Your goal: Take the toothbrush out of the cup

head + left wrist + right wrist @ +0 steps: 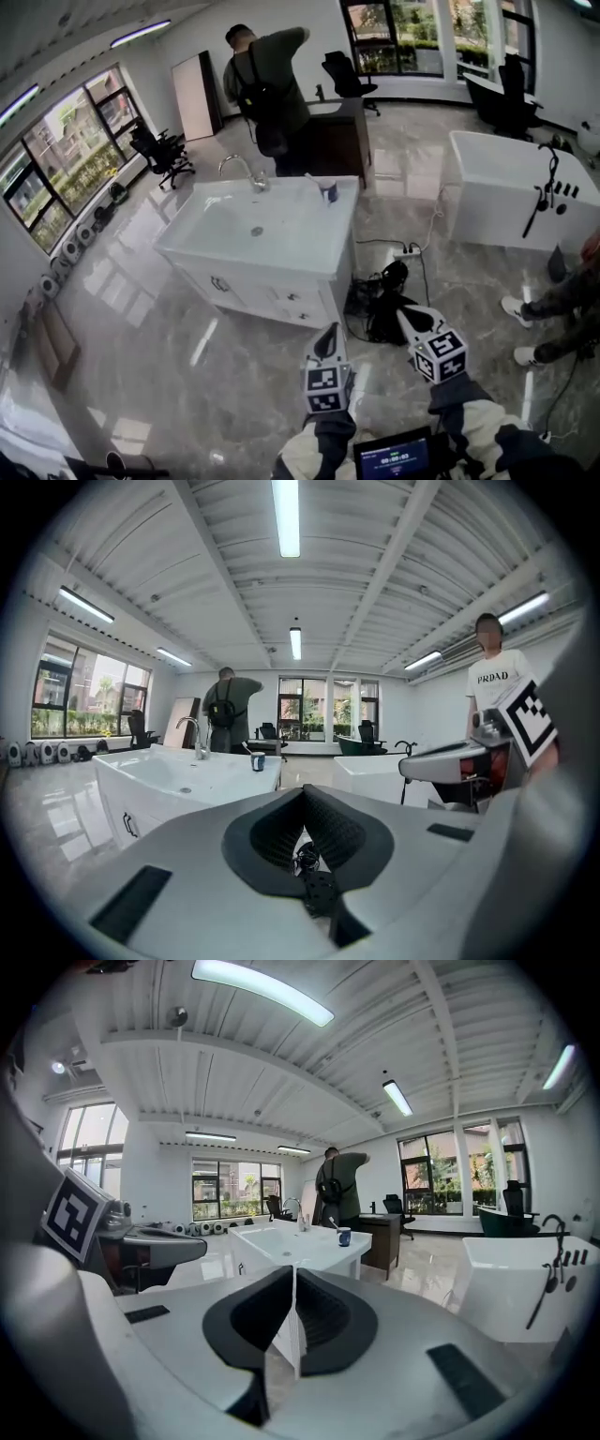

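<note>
A blue cup [330,192] stands on the right back corner of the white sink cabinet [309,253], with a toothbrush [319,183] leaning out of it to the left. The same cup [258,761] [344,1236] shows small and far off in both gripper views. My left gripper [327,342] [302,794] and my right gripper [412,323] [295,1274] hover over the floor well short of the cabinet, both pointing toward it. Each one is shut, with nothing between its pads.
A faucet [242,169] rises at the sink's back edge. A person [267,84] stands behind the cabinet by a dark desk [342,136]. A white bathtub [516,187] sits at the right, black cables [380,300] lie on the floor, and another person's feet [525,314] show at the right.
</note>
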The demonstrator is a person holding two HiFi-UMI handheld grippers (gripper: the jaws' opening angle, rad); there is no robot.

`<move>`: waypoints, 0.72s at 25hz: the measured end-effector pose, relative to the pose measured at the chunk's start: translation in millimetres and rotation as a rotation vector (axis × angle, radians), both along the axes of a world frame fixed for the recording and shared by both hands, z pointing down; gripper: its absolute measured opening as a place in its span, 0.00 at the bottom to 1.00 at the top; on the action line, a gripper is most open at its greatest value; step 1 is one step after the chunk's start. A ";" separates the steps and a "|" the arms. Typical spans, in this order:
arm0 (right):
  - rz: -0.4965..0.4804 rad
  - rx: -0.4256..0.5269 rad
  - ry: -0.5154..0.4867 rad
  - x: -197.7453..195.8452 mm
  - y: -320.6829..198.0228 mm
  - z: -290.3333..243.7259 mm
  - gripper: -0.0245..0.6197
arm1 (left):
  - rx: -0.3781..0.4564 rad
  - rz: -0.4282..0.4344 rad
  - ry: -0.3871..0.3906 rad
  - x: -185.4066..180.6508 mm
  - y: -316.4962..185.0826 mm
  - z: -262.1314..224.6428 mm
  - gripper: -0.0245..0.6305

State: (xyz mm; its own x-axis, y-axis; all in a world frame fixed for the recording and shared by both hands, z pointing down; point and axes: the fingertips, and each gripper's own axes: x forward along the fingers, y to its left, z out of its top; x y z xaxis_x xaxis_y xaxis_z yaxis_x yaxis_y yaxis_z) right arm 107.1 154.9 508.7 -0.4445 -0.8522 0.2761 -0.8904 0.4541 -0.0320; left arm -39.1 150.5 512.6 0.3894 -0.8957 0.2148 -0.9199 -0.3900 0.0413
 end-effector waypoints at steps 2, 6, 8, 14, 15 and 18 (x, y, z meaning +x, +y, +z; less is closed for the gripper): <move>0.013 0.012 0.005 -3.5 -21.4 -5.9 0.06 | 0.007 0.014 0.004 -3.5 -25.2 -3.1 0.04; 0.036 0.020 0.022 -1.0 -56.3 -13.4 0.06 | 0.017 0.032 0.024 -3.5 -64.7 -8.1 0.04; 0.042 0.023 0.031 4.1 -80.3 -18.9 0.06 | 0.020 0.035 0.034 1.4 -89.0 -11.9 0.04; 0.013 0.009 0.015 6.6 -169.9 -13.9 0.06 | 0.009 0.011 0.019 6.3 -170.8 -10.2 0.04; 0.004 0.004 0.012 7.3 -186.6 -11.1 0.06 | 0.008 0.003 0.016 6.7 -186.1 -8.6 0.04; -0.025 -0.008 0.010 11.1 -239.2 -5.7 0.06 | 0.000 -0.025 0.010 9.0 -234.9 -4.2 0.04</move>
